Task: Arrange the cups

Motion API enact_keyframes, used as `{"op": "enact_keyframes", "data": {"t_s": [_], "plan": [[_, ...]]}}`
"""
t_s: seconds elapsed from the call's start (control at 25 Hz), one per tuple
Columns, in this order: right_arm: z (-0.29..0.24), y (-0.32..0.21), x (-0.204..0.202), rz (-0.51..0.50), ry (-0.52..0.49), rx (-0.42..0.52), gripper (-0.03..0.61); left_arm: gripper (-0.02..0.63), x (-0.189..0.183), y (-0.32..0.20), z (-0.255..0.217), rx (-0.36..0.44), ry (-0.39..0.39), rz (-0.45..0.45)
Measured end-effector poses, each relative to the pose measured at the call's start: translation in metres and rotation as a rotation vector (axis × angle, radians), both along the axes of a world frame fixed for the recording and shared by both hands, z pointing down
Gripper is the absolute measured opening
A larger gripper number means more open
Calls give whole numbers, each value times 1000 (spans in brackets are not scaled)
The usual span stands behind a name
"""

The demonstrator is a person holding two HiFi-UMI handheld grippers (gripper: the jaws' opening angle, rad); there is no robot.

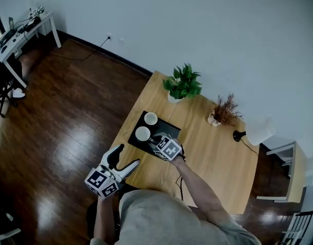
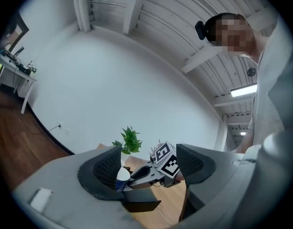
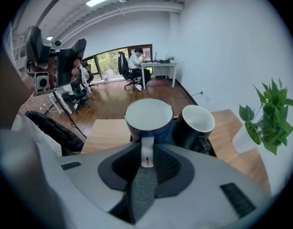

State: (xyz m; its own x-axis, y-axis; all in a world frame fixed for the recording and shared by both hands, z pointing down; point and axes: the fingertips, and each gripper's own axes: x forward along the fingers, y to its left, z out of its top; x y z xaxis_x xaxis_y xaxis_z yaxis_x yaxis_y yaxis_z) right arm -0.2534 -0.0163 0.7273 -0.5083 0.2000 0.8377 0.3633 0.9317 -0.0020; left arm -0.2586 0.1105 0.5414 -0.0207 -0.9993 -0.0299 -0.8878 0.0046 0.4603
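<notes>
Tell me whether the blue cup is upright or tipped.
Upright: the blue cup has its mouth facing up, handle in the right gripper.

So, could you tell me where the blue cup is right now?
In the right gripper view the blue cup is centred, handle clamped by the right gripper, black cup just right of it, over the black tray.

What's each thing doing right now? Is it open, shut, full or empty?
Left gripper: open, empty.
Right gripper: shut on the blue cup's handle.
Blue cup: upright, empty.
Black cup: upright, empty, on the tray.
Plant: upright.
</notes>
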Motion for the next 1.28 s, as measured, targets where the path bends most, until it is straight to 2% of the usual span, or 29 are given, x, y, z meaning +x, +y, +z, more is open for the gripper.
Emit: {"op": "enact_keyframes", "data": {"t_s": [0.32,0.76,1.28], "plan": [[1,-2,-2,-17,-2,1,86,347,-2,7,-2,14,20,4],[2,0,-3,7,28,4,86,347,14,-14,-17,25,-14,76],[1,8,-4,-58,12,42,86,347,23,-22,-21,-5,-35,100]]}}
